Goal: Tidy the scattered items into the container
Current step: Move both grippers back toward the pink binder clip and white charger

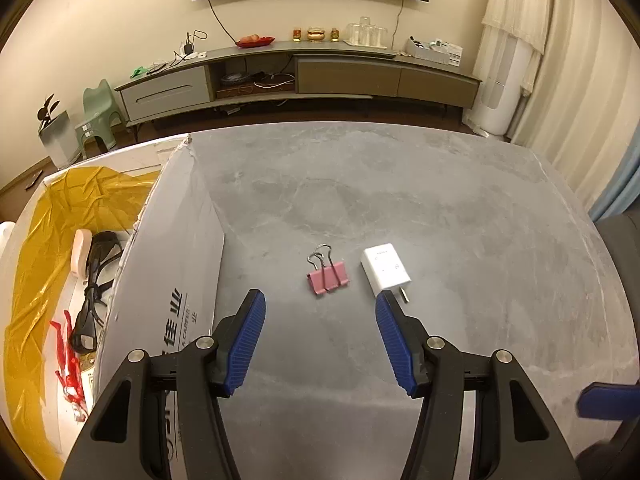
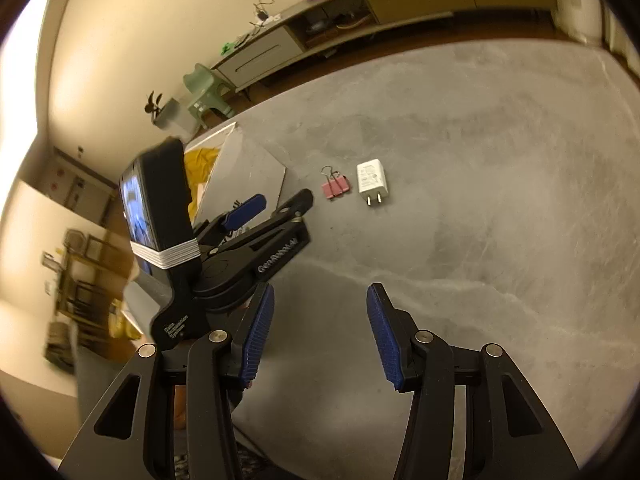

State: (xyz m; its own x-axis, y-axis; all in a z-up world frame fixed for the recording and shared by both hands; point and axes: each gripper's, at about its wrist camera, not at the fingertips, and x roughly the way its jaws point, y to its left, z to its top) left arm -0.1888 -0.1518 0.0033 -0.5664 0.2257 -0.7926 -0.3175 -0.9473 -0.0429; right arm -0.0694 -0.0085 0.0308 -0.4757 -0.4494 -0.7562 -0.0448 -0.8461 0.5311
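A pink binder clip [image 1: 327, 276] [image 2: 335, 188] and a white plug adapter [image 1: 386, 271] [image 2: 372, 179] lie side by side on the grey table. My left gripper [image 1: 320, 300] hovers open just short of them, nothing between its blue pads. To its left stands a cardboard box [image 1: 168, 256] lined with yellow plastic; dark glasses [image 1: 94, 280], a red item [image 1: 70, 368] and a white item [image 1: 79, 254] lie inside. My right gripper [image 2: 320, 292] hangs open farther back over bare table, empty. The right wrist view shows the left gripper's body [image 2: 256, 248] beside the box [image 2: 244, 168].
The grey table [image 1: 440, 208] ends at a far edge and a right edge. Beyond it stand a low TV cabinet [image 1: 304, 76], a green stool [image 1: 100, 116] and a white tower appliance [image 1: 500, 92]. A blue pad tip [image 1: 608, 400] shows at the lower right.
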